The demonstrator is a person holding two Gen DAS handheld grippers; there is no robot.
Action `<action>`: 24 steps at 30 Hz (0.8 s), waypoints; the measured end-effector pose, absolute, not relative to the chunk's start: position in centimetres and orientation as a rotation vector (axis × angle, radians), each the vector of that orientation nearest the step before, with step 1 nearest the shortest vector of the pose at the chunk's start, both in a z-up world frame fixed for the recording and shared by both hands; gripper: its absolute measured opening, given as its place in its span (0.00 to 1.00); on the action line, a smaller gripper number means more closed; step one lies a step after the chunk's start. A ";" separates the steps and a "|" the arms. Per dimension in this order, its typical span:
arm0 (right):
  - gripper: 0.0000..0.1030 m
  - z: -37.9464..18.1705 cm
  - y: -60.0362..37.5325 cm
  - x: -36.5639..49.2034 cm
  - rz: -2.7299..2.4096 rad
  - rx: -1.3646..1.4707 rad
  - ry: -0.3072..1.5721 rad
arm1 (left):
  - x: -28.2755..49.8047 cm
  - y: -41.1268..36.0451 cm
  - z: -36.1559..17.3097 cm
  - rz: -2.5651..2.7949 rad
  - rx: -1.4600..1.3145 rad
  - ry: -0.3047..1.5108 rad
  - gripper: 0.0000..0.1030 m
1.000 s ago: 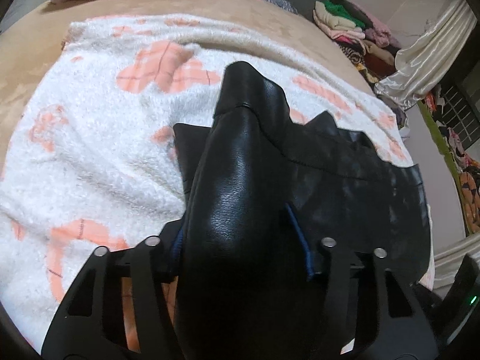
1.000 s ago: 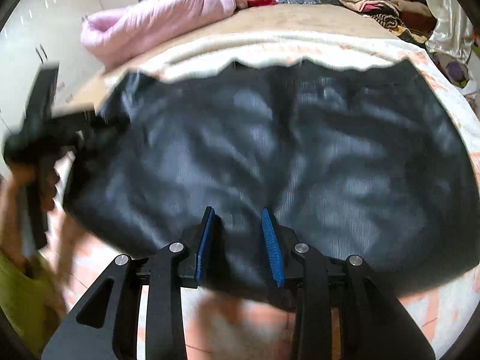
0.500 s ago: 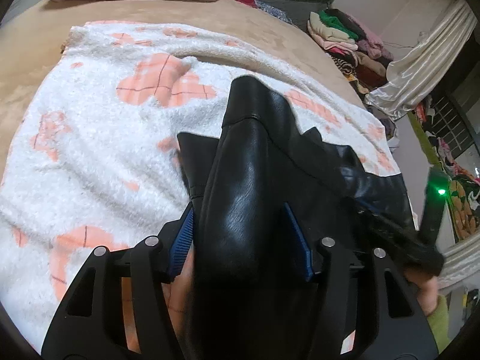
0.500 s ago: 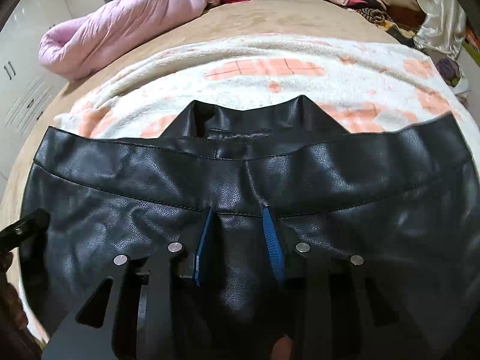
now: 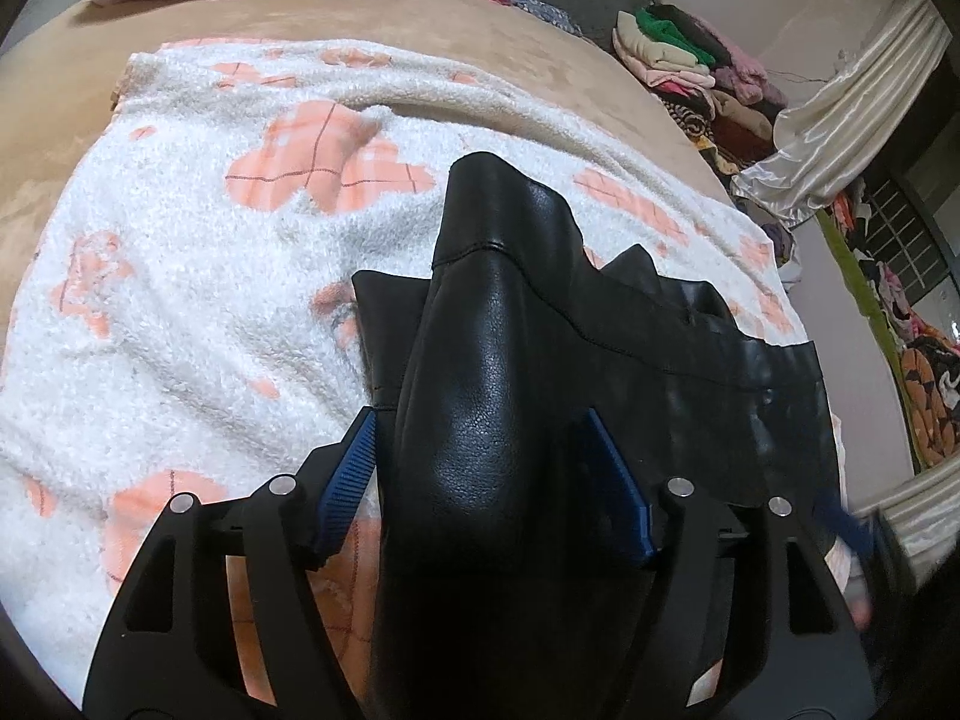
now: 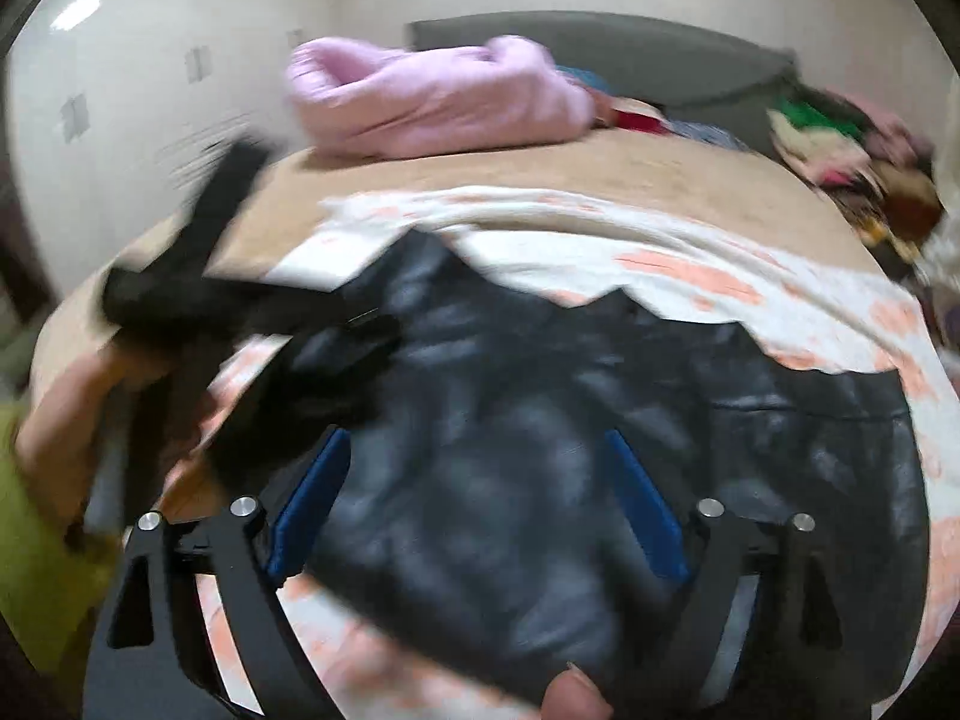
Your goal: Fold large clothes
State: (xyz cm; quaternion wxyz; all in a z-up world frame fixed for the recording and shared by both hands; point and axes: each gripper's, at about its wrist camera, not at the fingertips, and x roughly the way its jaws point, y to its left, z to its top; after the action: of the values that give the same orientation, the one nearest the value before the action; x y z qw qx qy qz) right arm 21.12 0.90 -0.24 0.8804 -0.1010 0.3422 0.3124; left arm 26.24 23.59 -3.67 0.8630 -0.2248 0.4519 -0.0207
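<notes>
Left wrist view: the left claw (image 5: 483,480) has its blue pads spread wide. A thick fold of the black jacket (image 5: 480,396) runs up between them, but the pads do not squeeze it, so the left claw is open. The rest of the jacket lies to the right of the claw on the white blanket (image 5: 180,312), on the bed (image 5: 540,48).

Right wrist view: this picture is blurry. The right claw (image 6: 477,492) is open too, with the jacket (image 6: 540,420) spread flat under and in front of it.

With nothing gripping it, the slippery jacket could slide, and the fold could fall open.
</notes>
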 end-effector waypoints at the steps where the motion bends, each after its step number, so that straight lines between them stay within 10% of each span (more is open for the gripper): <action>1: 0.84 -0.6 2.0 19.6 0.678 -0.267 0.702 | 26.2 23.6 -3.6 -0.043 -0.471 0.945 0.60; 18: 0.85 -7.9 14.4 14.2 0.571 -0.903 0.474 | 24.6 30.0 -1.3 0.010 -0.639 0.886 0.75; 24: 0.33 -5.4 12.3 13.0 0.578 -0.880 0.314 | 24.5 29.7 -1.5 -0.052 -0.703 0.887 0.86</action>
State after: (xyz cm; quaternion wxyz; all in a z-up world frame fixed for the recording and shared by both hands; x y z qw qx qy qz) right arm 13.04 12.25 -5.35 0.8529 -0.4182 0.1492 0.2747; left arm 24.47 29.73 -1.54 0.8439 -0.3329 0.4200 -0.0246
